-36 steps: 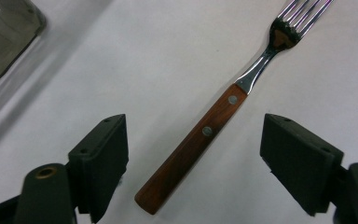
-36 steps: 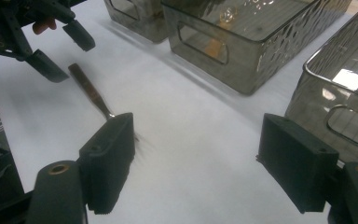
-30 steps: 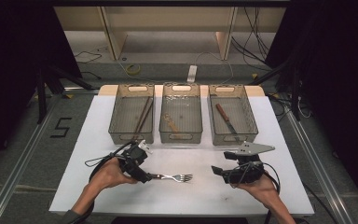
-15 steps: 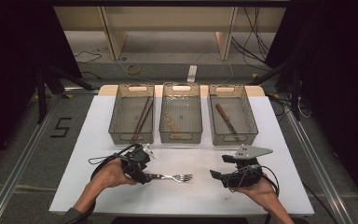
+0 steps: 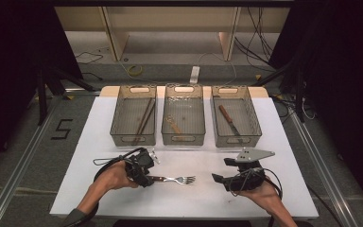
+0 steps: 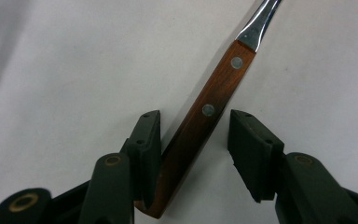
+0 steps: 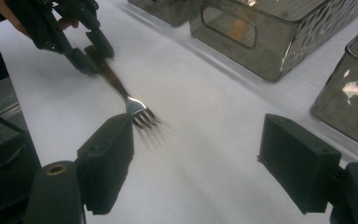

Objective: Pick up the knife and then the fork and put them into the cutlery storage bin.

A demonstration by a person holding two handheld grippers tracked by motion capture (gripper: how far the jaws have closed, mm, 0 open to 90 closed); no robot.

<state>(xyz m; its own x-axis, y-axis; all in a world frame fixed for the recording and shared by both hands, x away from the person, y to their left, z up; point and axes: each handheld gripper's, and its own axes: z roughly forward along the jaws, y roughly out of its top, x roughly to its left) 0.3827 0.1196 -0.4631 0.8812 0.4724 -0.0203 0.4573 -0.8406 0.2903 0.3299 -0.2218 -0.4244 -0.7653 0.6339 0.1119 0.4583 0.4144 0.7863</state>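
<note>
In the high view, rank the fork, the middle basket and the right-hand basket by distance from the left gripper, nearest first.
From the left gripper:
1. Fork: its wooden handle lies between the jaws, tines pointing toward the right gripper.
2. Middle basket: beyond the fork, centre of the row.
3. Right-hand basket: farthest, at the row's right end.

On the table, the fork lies before three bins, between both tools.

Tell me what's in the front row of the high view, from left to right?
Left hand-held gripper → fork → right hand-held gripper.
</note>
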